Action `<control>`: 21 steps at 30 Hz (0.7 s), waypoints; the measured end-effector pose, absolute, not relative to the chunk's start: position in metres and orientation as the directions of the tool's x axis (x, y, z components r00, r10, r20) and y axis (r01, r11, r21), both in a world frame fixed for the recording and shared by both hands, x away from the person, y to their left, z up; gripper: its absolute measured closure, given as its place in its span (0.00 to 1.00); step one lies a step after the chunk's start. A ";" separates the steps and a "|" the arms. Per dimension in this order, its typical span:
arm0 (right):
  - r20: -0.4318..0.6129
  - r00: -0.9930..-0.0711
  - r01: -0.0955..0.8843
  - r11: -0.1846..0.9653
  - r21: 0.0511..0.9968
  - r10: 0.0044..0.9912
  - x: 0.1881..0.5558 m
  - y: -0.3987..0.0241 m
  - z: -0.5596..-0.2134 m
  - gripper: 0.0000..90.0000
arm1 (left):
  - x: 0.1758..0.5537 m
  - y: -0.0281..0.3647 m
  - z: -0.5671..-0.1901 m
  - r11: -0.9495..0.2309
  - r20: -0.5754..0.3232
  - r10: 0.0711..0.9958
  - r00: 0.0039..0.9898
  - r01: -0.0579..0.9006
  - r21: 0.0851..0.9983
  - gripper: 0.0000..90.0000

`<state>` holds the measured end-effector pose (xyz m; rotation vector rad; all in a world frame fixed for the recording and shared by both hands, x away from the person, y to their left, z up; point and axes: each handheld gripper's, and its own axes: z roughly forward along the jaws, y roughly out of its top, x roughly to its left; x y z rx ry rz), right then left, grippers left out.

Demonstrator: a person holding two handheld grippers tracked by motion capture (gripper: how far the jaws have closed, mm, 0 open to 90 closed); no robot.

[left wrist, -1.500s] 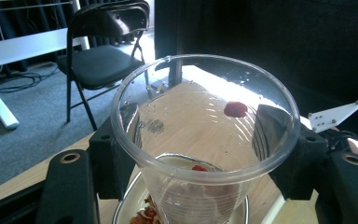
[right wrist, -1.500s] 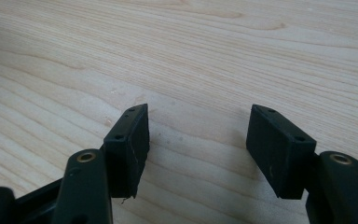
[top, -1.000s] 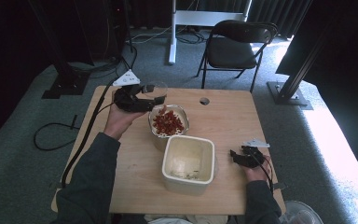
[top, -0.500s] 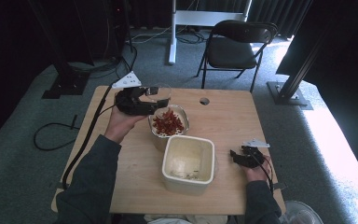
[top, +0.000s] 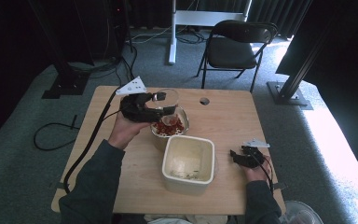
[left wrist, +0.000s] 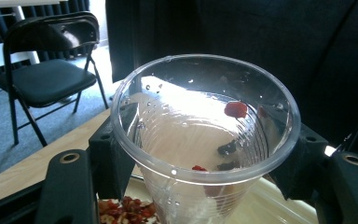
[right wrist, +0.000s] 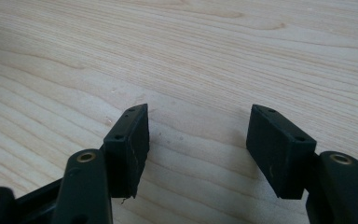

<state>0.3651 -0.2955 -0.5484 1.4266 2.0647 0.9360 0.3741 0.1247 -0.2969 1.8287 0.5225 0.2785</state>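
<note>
left tongs (top: pixel 161 105) are clamping a clear plastic cup (left wrist: pixel 205 135) by its sides, pads pressing on both walls, cup tilted w/ mouth facing the left gripper view's camera; a few red bits are sticking inside it. in the high view the cup (top: pixel 168 99) is hanging just above a bowl of red pieces (top: pixel 170 127) near the table's middle. right in front of that bowl, touching or nearly so, a square cream tub (top: pixel 189 160) is sitting, looking mostly empty w/ some residue at the bottom.

right tongs (top: pixel 237 157) are resting low on the table at the tub's right, jaws standing wide apart w/ nothing btwn them, just bare wood grain under them in the right gripper view.

table (top: pixel 223 116) is pale wood, w/ a round hole (top: pixel 204 101) near the far edge. floor is grey carpet w/ black cables (top: pixel 51 135) trailing at left. a black folding chair (top: pixel 235 46) is standing beyond the table, dark curtains behind it, sunlight falling on the carpet at right.
</note>
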 end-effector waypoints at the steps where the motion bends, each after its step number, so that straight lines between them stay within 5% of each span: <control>1: 0.008 -0.357 0.622 0.231 0.748 0.934 0.365 -0.296 -0.548 0.43 | 0.373 0.123 -0.297 -0.245 -0.068 0.478 0.876 0.208 0.947 0.37; 21: 0.009 -0.357 0.623 0.230 0.748 0.934 0.365 -0.295 -0.548 0.43 | 0.349 0.107 -0.297 -0.259 -0.061 0.433 0.900 0.188 0.947 0.36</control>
